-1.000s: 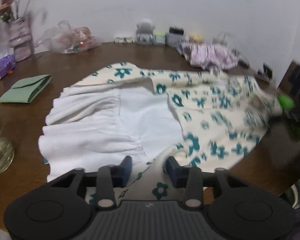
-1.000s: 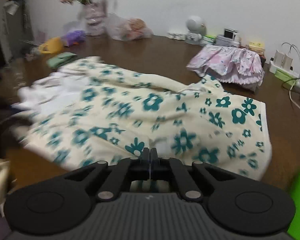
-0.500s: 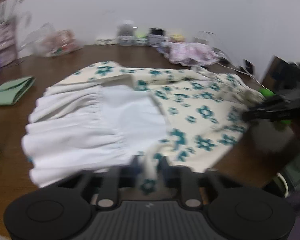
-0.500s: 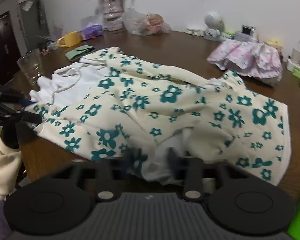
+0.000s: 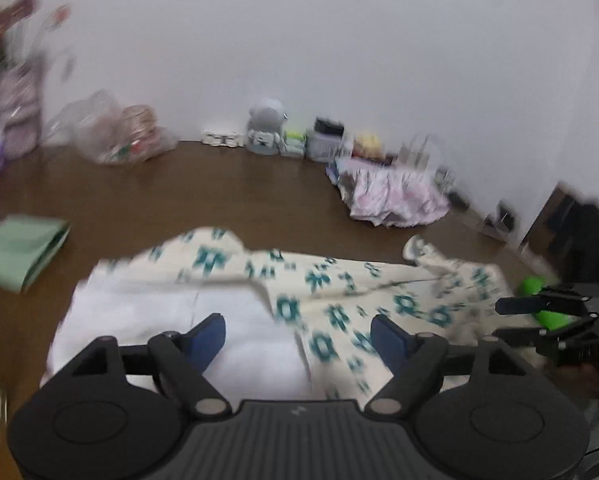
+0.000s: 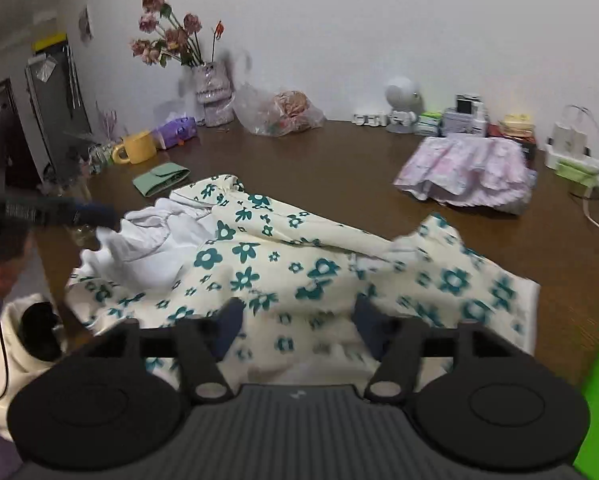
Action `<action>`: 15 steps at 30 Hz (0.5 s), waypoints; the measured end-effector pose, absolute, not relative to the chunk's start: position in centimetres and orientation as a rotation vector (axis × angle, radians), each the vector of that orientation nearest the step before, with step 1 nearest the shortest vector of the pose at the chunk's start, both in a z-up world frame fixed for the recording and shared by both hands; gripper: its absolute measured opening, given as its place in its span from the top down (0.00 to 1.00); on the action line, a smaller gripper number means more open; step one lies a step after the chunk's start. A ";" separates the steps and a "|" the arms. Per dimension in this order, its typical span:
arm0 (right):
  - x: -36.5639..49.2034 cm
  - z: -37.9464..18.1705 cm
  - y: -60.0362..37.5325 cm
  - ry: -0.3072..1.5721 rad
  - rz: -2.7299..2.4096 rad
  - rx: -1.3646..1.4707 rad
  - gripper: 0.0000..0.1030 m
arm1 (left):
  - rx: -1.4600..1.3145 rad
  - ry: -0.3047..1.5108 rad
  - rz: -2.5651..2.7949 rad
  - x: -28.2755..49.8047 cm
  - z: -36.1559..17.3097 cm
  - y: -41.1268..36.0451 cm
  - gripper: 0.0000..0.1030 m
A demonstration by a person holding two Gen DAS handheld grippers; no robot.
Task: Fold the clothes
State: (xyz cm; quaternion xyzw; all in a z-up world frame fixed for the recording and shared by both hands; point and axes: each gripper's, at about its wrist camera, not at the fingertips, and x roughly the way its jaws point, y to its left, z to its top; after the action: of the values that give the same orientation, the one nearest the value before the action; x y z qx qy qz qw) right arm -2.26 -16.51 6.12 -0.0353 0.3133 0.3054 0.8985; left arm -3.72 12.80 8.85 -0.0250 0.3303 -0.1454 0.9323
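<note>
floral garment (image 6: 259, 252) spread mid-frame on bench (image 6: 339, 160) | left gripper (image 5: 297, 334) jaws opening, apparently clear of cloth (blurred) | right gripper (image 6: 299, 320) jaws opening, nothing gripped

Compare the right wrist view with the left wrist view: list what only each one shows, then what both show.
Only the right wrist view shows the yellow mug and the flowers clearly.

Only the left wrist view shows the right gripper, its jaws opening with nothing between them.

Both show the floral garment with its white lining turned up, the pink garment, the green folded cloth, the plastic bag and the brown table.
</note>
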 end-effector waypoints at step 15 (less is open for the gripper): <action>11.2 0.7 -16.0 0.816 0.478 0.493 0.42 | -0.428 0.807 -0.200 8.9 2.8 14.0 0.50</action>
State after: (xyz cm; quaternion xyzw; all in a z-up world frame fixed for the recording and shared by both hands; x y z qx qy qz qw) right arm 11.22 -16.03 0.72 0.2352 0.3889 0.2278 0.8611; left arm 8.92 13.95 2.78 -0.2062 0.3890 -0.0964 0.8927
